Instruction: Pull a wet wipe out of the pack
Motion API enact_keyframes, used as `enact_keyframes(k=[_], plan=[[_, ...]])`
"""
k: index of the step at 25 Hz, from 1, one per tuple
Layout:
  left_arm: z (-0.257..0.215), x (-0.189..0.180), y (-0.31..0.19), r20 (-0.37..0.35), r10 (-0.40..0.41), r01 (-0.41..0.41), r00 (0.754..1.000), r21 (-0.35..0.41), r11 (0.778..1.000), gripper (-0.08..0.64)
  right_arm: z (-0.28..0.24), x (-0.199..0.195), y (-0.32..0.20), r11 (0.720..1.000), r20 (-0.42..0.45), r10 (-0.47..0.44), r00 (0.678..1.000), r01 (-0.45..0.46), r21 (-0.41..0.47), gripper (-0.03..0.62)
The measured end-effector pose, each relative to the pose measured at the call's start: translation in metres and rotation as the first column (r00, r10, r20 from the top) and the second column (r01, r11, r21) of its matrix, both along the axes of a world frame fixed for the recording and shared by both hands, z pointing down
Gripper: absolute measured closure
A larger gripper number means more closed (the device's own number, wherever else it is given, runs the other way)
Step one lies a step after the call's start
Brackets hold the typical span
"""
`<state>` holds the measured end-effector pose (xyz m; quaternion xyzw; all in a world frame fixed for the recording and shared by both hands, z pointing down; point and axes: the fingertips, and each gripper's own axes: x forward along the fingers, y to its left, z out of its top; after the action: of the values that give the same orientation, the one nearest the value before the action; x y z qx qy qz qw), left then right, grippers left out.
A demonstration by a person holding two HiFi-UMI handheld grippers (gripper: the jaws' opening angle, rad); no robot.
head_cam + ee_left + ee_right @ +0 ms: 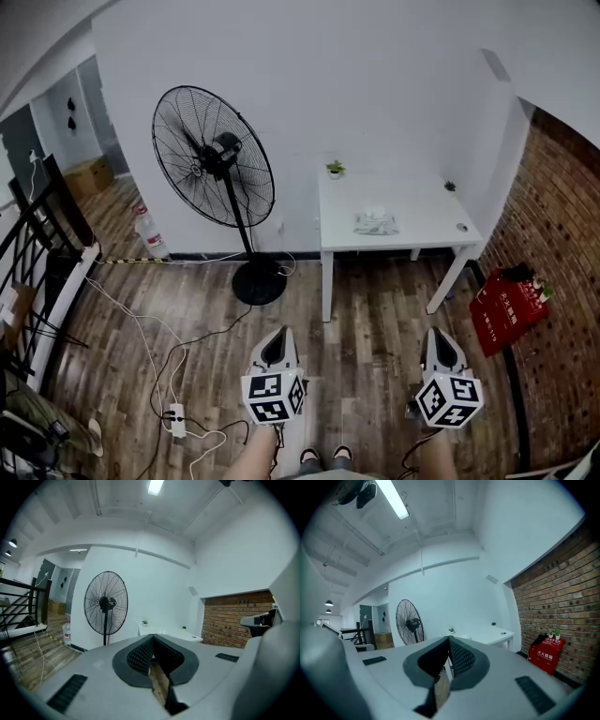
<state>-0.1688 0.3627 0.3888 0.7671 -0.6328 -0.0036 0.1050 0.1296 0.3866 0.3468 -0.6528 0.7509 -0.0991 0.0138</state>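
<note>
While the pack (376,223) lies on the table (417,199), a fan (214,156) stands beside.

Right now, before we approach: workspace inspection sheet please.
Surface: white table against the wall, well ahead.
Job's things: wet wipe pack lying flat on the table, untouched.
Clutter: small potted plant at the table's back left corner.
Grippers: left hand-held gripper and right hand-held gripper both shut, empty, over the floor.
Cables: cords and a power strip on the floor, left.
Surroundings: standing fan, red box by the brick wall.
</note>
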Motion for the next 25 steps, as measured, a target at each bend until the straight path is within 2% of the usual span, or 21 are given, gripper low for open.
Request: enact_keyframes(k=[9, 25], plan=[[-0.001, -0.002, 0.003, 0.007, -0.018, 0.018, 1.000, 0.002, 1.000, 0.560, 0.001, -0.001, 0.001, 1.000, -0.015, -0.009, 1.000, 0.009, -0.002, 0.588], [0.000, 0.000, 0.010, 0.008, -0.060, 0.060, 0.998, 0.003, 0.998, 0.560, -0.002, 0.007, 0.000, 0.999, -0.031, -0.036, 0.999, 0.036, 0.004, 0.530]])
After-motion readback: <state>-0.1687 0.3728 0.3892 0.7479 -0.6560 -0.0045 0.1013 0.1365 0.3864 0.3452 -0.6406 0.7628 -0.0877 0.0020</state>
